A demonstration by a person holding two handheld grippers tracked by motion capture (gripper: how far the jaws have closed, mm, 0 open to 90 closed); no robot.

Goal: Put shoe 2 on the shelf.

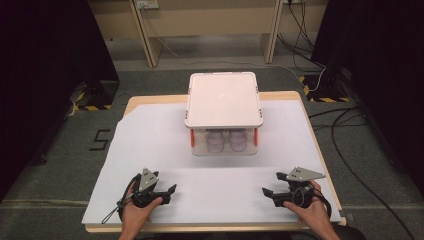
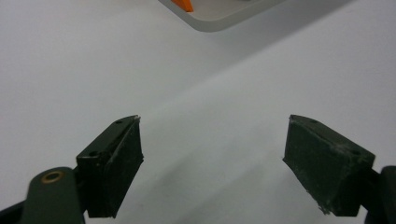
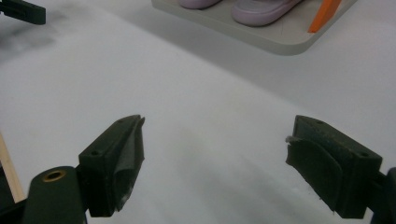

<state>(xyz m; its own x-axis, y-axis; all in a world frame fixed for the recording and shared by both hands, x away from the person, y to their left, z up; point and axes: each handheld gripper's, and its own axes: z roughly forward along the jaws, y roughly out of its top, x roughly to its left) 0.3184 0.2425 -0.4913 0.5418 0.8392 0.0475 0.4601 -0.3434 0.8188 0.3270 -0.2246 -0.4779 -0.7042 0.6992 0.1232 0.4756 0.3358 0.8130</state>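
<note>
White table sheet (image 1: 165, 135): lidded box (image 1: 223, 100) well beyond both gaping grippers (image 1: 172, 190).

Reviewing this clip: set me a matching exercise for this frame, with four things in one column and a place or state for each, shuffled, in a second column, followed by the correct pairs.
Things:
1. clear plastic storage box with white lid
2. pale purple shallow dishes
3. left gripper
4. orange latch

Places or states:
A. on the box's right side, under the lid's edge
B. jaws apart, near the white sheet's front left
C. middle of the table, toward its far edge
D. inside the box, seen through its front wall

Pairs: 1-C, 2-D, 3-B, 4-A
</note>
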